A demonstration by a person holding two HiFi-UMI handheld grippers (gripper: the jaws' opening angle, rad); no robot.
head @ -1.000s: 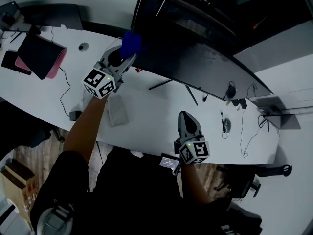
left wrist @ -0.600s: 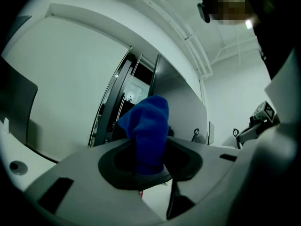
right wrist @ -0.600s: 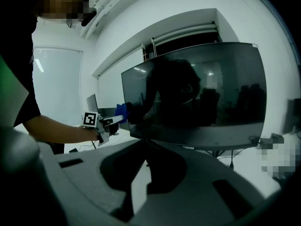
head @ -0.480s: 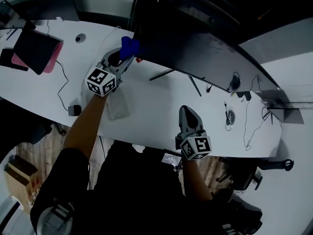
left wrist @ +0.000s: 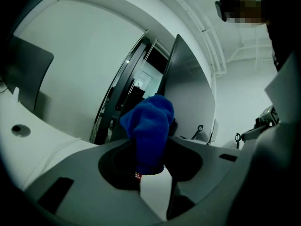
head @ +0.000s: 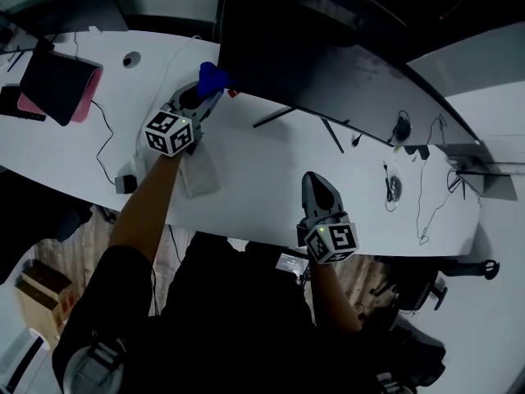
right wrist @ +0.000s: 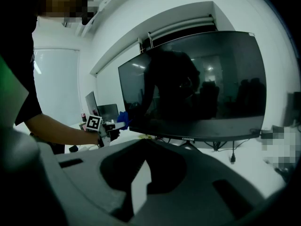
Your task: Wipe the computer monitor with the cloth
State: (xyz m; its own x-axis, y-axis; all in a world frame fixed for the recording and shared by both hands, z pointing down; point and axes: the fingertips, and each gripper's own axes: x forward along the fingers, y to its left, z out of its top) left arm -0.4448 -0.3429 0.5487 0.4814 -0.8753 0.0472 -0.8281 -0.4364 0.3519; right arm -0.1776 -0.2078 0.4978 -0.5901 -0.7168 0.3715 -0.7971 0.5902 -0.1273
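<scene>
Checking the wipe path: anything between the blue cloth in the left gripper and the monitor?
Nothing visible. The cloth, shut in the left gripper, sits right at the lower left corner of the monitor.

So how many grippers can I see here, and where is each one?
2. The left gripper, shut on the blue cloth, is at the monitor's lower left corner. The right gripper, shut and empty, is above the desk's near edge. None looks hidden.

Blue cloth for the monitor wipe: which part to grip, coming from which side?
Grip the narrow lower end, as the left gripper does now: its jaws are shut on that tail, and the soft bunched part of the cloth sticks out past the tips. Come from the desk side, probably, so only cloth meets the monitor.
</scene>
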